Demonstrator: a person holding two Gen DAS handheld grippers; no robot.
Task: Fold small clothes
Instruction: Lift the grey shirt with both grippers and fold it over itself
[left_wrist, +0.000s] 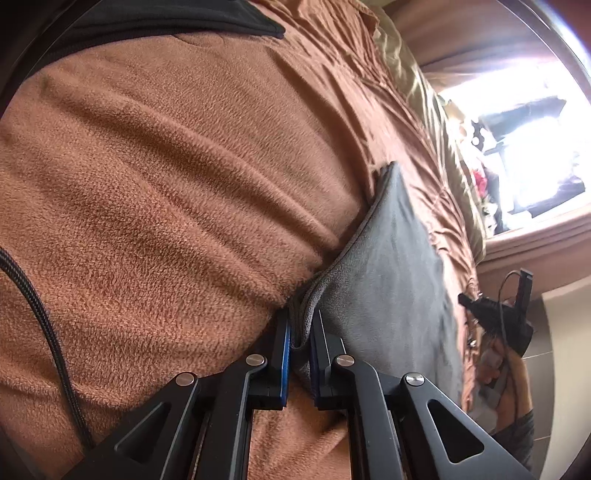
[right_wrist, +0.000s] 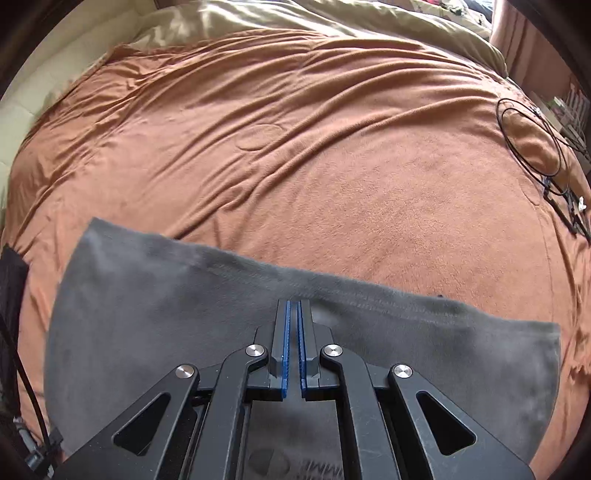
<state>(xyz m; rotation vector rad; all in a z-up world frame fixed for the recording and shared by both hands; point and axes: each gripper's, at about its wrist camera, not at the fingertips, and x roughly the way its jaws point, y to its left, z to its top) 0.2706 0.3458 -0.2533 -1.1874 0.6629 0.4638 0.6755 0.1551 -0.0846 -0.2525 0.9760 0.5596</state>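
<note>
The left gripper (left_wrist: 301, 328) pinches a bunched corner of the grey cloth (left_wrist: 384, 273) between its blue pads. The right gripper (right_wrist: 294, 314) hangs over the cloth (right_wrist: 155, 295), jaws nearly together, clamping nothing visible. Beyond stretches the brown fleece blanket (right_wrist: 295, 147), black cables (right_wrist: 532, 140) at its right edge.

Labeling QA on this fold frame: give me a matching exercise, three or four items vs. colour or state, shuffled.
Items:
1. small cloth
2. blanket
3. left tongs
4. loose cable

States:
A. coiled, black, near the blanket's right edge
B. shut on a bunched cloth edge
C. grey, spread over the blanket
D. rust-brown, wrinkled

Pairs: 1-C, 2-D, 3-B, 4-A
</note>
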